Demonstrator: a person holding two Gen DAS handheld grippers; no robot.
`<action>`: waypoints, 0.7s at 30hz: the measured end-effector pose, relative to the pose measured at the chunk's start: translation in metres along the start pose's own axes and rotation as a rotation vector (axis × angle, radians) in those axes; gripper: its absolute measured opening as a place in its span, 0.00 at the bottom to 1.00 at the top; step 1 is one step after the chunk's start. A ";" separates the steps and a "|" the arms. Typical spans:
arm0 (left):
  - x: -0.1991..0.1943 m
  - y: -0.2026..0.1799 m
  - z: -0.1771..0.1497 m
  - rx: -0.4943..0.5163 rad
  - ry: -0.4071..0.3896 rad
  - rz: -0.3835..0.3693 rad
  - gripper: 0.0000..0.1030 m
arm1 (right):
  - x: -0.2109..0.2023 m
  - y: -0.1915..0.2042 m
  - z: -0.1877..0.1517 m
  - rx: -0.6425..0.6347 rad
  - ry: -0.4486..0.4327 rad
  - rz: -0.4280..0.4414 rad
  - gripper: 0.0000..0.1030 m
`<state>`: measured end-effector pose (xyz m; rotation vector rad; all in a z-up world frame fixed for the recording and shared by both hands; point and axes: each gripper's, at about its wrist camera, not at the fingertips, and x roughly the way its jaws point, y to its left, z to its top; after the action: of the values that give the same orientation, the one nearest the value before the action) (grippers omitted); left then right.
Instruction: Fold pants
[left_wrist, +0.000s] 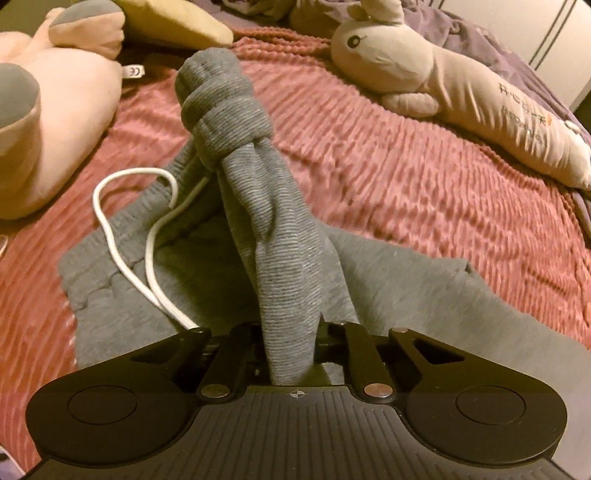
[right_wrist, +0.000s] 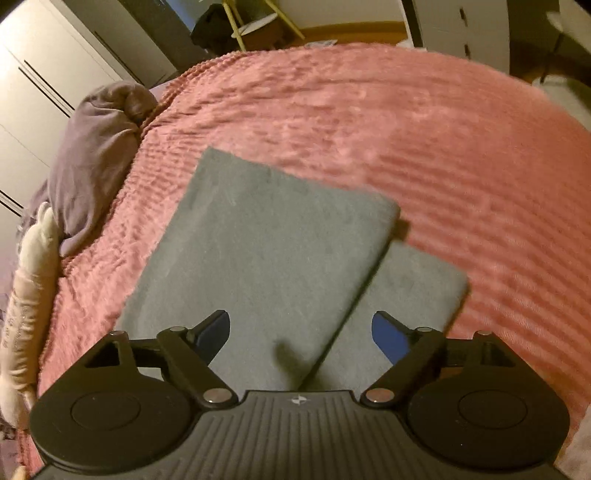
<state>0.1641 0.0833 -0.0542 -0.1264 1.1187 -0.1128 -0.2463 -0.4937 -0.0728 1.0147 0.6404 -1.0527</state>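
Grey pants (left_wrist: 288, 266) in left claw (left_wrist: 291, 332)

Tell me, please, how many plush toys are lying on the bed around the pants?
2 for certain: a pink plush toy at the left edge of the left wrist view, and a long cream plush toy at its upper right, also at the right wrist view's left edge. Others may be hidden.

left gripper (left_wrist: 291, 332) clamped on grey pants (left_wrist: 284, 236) | white drawstring (left_wrist: 147, 236) loose | pink bedspread (left_wrist: 406, 177)
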 end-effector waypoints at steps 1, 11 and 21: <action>0.000 0.001 0.000 -0.010 0.002 -0.003 0.12 | 0.004 -0.002 0.004 0.008 0.010 0.003 0.69; 0.019 0.013 0.005 -0.090 0.042 -0.032 0.13 | 0.032 -0.028 0.013 0.180 0.004 0.109 0.49; -0.040 0.028 0.019 -0.159 -0.075 -0.101 0.09 | -0.014 -0.004 0.020 0.041 -0.054 0.153 0.05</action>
<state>0.1646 0.1183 -0.0145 -0.3270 1.0459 -0.1084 -0.2566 -0.5064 -0.0541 1.0507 0.4910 -0.9582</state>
